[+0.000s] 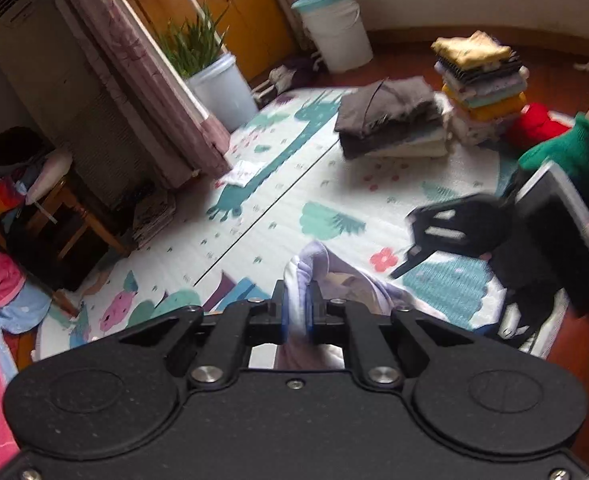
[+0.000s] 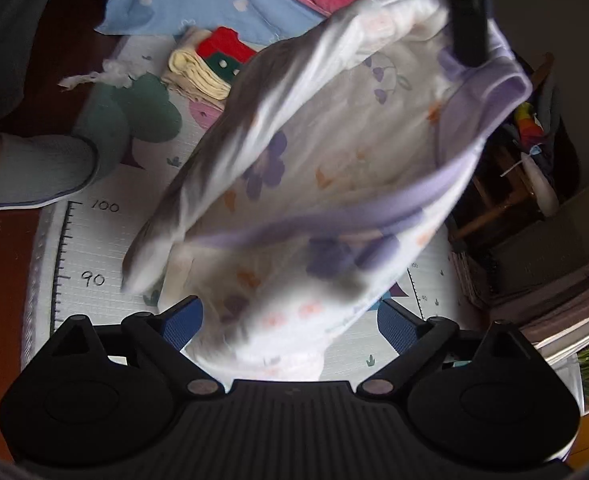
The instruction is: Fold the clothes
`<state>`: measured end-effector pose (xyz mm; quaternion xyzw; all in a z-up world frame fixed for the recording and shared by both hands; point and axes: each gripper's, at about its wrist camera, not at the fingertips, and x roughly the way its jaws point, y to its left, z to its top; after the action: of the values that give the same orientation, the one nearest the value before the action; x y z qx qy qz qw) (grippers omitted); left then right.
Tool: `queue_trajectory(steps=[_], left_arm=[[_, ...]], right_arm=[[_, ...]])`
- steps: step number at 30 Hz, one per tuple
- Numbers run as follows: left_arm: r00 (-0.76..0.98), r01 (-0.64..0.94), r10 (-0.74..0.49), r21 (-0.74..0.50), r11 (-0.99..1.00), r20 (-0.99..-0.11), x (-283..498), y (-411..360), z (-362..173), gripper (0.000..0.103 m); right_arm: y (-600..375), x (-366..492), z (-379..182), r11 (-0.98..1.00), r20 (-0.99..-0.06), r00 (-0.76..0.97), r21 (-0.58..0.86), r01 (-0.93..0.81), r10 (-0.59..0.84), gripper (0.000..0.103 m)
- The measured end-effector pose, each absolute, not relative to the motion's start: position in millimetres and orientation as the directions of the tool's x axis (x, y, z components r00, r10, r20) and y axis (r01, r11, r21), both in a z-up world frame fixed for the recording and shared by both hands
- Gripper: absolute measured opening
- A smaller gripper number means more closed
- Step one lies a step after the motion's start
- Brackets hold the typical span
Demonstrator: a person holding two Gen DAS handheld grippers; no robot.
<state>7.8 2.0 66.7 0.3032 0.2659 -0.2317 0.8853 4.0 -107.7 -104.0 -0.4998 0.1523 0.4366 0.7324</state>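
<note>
The left gripper (image 1: pixel 297 312) has its jaws nearly closed on a bunched fold of a white garment (image 2: pixel 334 168) printed with purple flowers and edged in lilac. The garment hangs in the air above the play mat (image 1: pixel 278 184), lifted clear of it, and drapes toward the right gripper (image 2: pixel 290 324). In the right wrist view the left gripper's dark fingers pinch the lilac hem at the garment's upper corner, while the lower part of the cloth falls blurred between the right gripper's blue pads (image 2: pixel 184 318). Those jaws stand wide apart and the pads do not press on the cloth.

In the left wrist view the right gripper (image 1: pixel 410 248) appears blurred to the right above the play mat, carried by a hand in a green sleeve (image 1: pixel 570 148). On the far side of the play mat lie a folded grey pile (image 1: pixel 390 120) and, just beside it, a taller stack of folded clothes (image 1: pixel 482 80) topped in yellow. Past the mat's far edge stand a white bucket (image 1: pixel 338 28) and a potted plant (image 1: pixel 206 60). A slippered foot (image 2: pixel 34 172) rests at the play mat's edge in the right wrist view, near a small folded yellow and red item (image 2: pixel 210 64).
</note>
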Motion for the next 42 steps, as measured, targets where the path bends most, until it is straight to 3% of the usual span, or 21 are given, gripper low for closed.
queue_trajectory(steps=[1, 3, 4, 5, 16, 24, 29, 34, 39, 42], left_arm=[[0.752, 0.575, -0.262, 0.408, 0.709, -0.604, 6.5, 4.1, 68.5, 0.007], [0.757, 0.575, -0.276, 0.402, 0.712, -0.593, 5.9, 7.7, 70.9, 0.007], [0.762, 0.568, -0.271, 0.405, 0.717, -0.588, 7.8, 9.7, 71.8, 0.007], [0.767, 0.560, -0.267, 0.407, 0.721, -0.583, 9.7, 11.6, 72.8, 0.007], [0.876, 0.400, -0.204, 0.420, 0.815, -0.438, 23.7, 13.5, 107.3, 0.007], [0.849, 0.464, -0.264, 0.407, 0.787, -0.457, 6.3, 7.1, 116.8, 0.007], [0.772, 0.571, -0.392, 0.273, 0.775, -0.501, -15.6, 19.8, 138.3, 0.007], [0.645, 0.658, -0.508, 0.076, 0.749, -0.571, -24.9, 34.8, 148.9, 0.007], [0.456, 0.717, -0.470, -0.002, 0.697, -0.756, 28.6, 17.9, 107.9, 0.007], [0.358, 0.780, -0.355, 0.067, 0.623, -0.863, 68.3, -2.8, 53.8, 0.007]], right_arm=[[-107.1, 9.0, -103.1, 0.136, -0.667, 0.576, -0.591, -0.795, 0.473, 0.074], [-107.0, 19.7, -100.1, 0.172, -0.684, 0.577, -0.567, -0.805, 0.446, 0.029], [-110.3, 25.5, -94.9, 0.202, -0.686, 0.579, -0.553, -0.809, 0.441, 0.023], [-114.3, 31.4, -89.0, 0.234, -0.687, 0.581, -0.537, -0.810, 0.437, 0.010], [-170.0, 85.3, 29.4, 0.550, -0.583, 0.707, -0.463, -0.694, 0.400, 0.009], [-198.8, 72.8, 80.6, 0.669, -0.634, 0.660, -0.288, -0.685, 0.403, 0.009], [-222.9, 41.2, 107.3, 0.647, -0.697, 0.563, -0.185, -0.739, 0.445, 0.009], [-248.5, 28.6, 131.3, 0.623, -0.775, 0.373, 0.035, -0.781, 0.510, 0.009], [-249.8, 49.2, 104.3, 0.592, -0.852, 0.196, 0.155, -0.791, 0.486, 0.009], [-233.9, 89.4, 51.9, 0.589, -0.896, 0.121, 0.174, -0.789, 0.427, 0.009]])
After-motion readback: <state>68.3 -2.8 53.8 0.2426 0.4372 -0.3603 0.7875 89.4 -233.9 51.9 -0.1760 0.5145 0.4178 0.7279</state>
